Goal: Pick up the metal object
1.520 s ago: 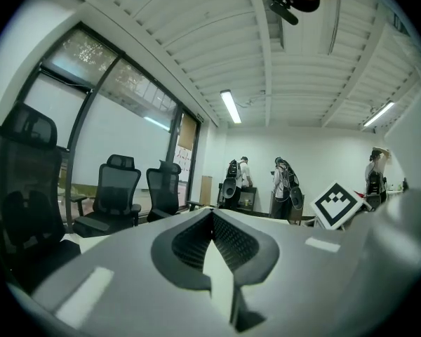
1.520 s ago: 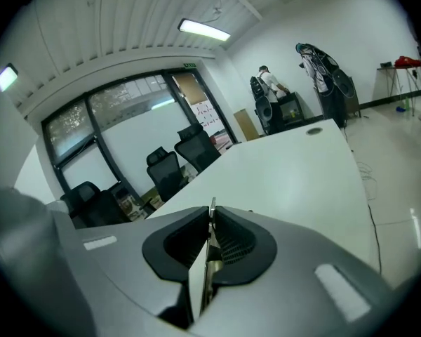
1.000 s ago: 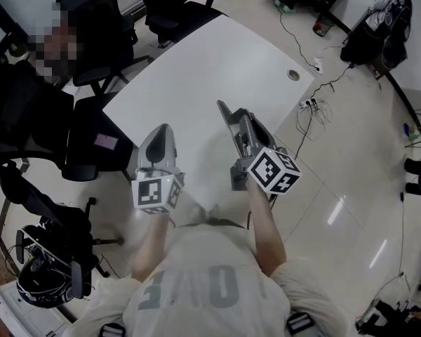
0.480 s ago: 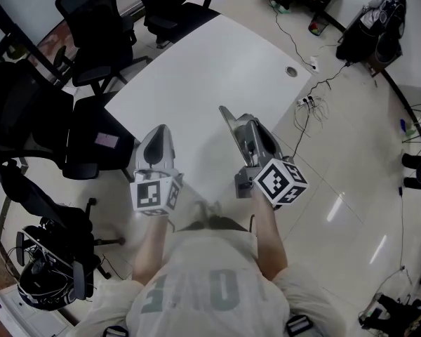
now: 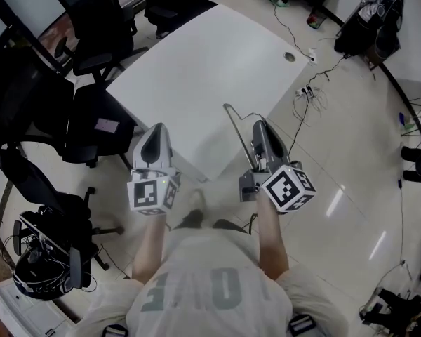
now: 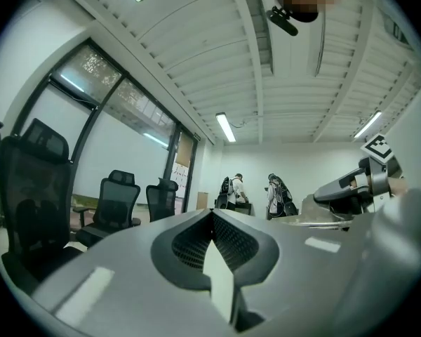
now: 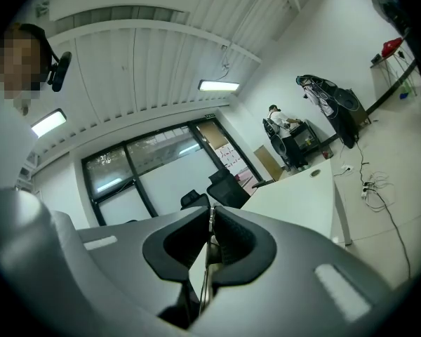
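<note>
The metal object (image 5: 236, 128) is a thin, long strip with a bent tip, pinched in my right gripper (image 5: 258, 126) and sticking out past its jaws, in the air over the near corner of the white table (image 5: 196, 69). In the right gripper view the metal object (image 7: 207, 265) shows edge-on between the black pads of my right gripper (image 7: 211, 213). My left gripper (image 5: 156, 128) hovers beside it at the table's near edge. In the left gripper view my left gripper (image 6: 212, 213) is shut and holds nothing.
Black office chairs (image 5: 91, 20) crowd the table's left and far sides. A cable hole (image 5: 290, 57) sits near the table's right corner. Cables and a power strip (image 5: 305, 93) lie on the glossy floor to the right, with dark bags (image 5: 365, 27) beyond.
Both grippers have drawn back toward the person, off the tabletop to its near corner. The right gripper has kept the metal strip in its jaws.
</note>
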### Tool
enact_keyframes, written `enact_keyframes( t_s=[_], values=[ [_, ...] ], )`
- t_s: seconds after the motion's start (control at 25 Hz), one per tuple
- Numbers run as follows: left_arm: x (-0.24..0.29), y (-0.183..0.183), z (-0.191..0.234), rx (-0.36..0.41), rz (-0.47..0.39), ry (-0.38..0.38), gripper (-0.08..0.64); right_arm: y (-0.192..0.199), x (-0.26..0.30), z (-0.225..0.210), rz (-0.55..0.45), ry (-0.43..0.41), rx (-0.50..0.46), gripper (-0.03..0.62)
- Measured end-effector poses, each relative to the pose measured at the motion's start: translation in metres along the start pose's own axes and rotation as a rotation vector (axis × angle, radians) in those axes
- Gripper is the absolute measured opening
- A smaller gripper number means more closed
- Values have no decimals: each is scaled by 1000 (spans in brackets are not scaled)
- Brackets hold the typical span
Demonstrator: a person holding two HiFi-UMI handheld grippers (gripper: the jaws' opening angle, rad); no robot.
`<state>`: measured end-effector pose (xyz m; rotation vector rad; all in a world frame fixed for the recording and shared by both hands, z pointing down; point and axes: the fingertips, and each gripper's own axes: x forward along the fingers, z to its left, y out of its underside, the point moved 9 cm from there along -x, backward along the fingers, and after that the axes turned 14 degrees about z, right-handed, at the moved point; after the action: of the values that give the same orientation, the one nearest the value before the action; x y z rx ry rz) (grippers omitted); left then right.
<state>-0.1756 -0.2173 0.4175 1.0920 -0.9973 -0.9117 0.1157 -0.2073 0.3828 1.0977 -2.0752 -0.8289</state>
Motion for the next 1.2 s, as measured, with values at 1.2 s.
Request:
enact_keyframes(
  t_s=[1.2],
  values=[
    [-287, 12, -124, 72, -136, -15, 2, 104, -260, 61, -78, -90, -19, 40]
  ],
)
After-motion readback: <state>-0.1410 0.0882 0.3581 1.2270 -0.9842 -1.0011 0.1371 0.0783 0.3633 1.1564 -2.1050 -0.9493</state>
